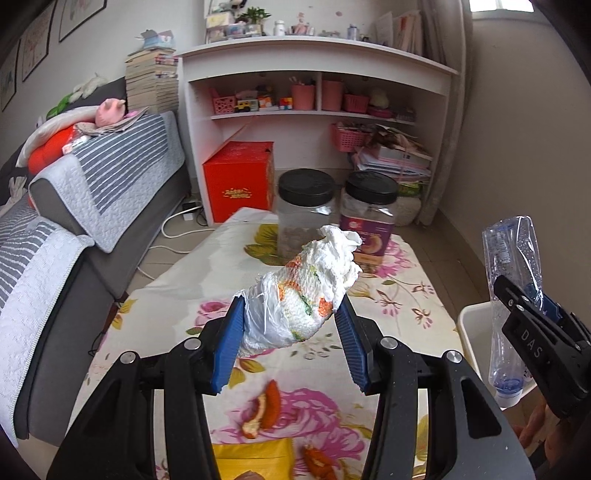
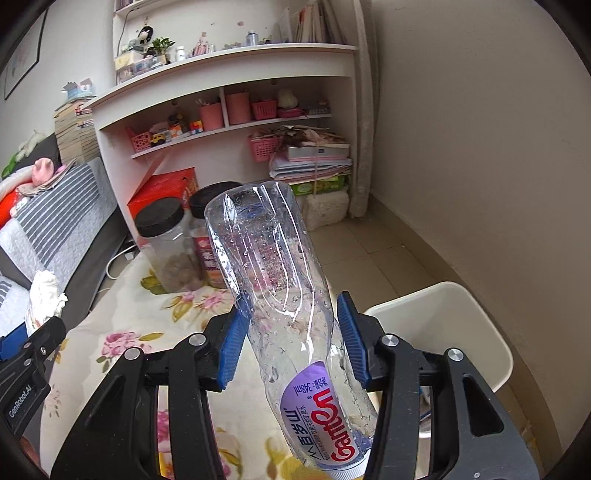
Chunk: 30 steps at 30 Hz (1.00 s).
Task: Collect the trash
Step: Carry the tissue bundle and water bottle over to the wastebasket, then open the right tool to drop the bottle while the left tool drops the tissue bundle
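Soft, even daylight fills both views, probably from the window blown out at the top right of the left wrist view. Shadows are faint. Fisheye bending curves the walls, corners go black, and distant shelves look slightly soft.

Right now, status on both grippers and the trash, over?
Left gripper shut on wadded tissue. Right gripper shut on empty bottle, cap end down. White bin open at right. Orange peels left on tablecloth.
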Tool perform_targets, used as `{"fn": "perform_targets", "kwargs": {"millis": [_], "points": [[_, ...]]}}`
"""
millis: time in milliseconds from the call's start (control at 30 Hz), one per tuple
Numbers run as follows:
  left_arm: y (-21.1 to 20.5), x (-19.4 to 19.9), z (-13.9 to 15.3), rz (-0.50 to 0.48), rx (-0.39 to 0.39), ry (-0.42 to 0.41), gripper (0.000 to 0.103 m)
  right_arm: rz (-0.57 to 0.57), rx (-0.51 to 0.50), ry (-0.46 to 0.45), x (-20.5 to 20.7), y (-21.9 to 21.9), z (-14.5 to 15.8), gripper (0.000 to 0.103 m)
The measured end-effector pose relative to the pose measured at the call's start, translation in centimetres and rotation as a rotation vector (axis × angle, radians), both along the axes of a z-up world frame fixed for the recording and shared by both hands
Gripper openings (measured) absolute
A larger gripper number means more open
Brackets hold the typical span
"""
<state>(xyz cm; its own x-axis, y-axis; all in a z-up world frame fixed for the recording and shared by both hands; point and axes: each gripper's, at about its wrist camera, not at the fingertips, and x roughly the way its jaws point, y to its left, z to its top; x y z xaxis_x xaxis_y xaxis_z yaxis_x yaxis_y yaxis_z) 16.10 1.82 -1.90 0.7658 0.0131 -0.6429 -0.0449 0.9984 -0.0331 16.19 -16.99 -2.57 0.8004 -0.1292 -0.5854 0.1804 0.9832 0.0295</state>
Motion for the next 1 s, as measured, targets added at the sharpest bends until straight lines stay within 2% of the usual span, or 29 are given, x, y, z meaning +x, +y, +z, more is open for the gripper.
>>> {"fn": "perform_targets", "kwargs": {"millis": [400, 600, 633, 900, 1000], "points": [[-4.9, 0.7, -0.6, -0.071, 0.013, 0.006, 0.049, -0.086, -0.022, -0.019, -0.6, -5.6, 0.5, 0.046], [-7.3, 0.9, -0.8, -0.105, 0.011, 0.014, 0.049, -0.167, -0.037, -0.011, -0.4, -9.1, 0.0, 0.043], [-7.8, 1.0, -0.9, -0.113, 0.013, 0.016, 0.049, -0.182, -0.034, -0.007, -0.3, -9.7, -0.2, 0.041], [-11.8, 1.5, -1.8, -0.172, 0.018, 0.039, 0.049, -0.304, -0.002, 0.025, -0.1, -15.3, -1.3, 0.041], [-13.4, 1.7, -2.2, -0.199, 0.015, 0.051, 0.049, -0.333, 0.033, 0.048, -0.2, -17.6, -1.6, 0.046]]}}
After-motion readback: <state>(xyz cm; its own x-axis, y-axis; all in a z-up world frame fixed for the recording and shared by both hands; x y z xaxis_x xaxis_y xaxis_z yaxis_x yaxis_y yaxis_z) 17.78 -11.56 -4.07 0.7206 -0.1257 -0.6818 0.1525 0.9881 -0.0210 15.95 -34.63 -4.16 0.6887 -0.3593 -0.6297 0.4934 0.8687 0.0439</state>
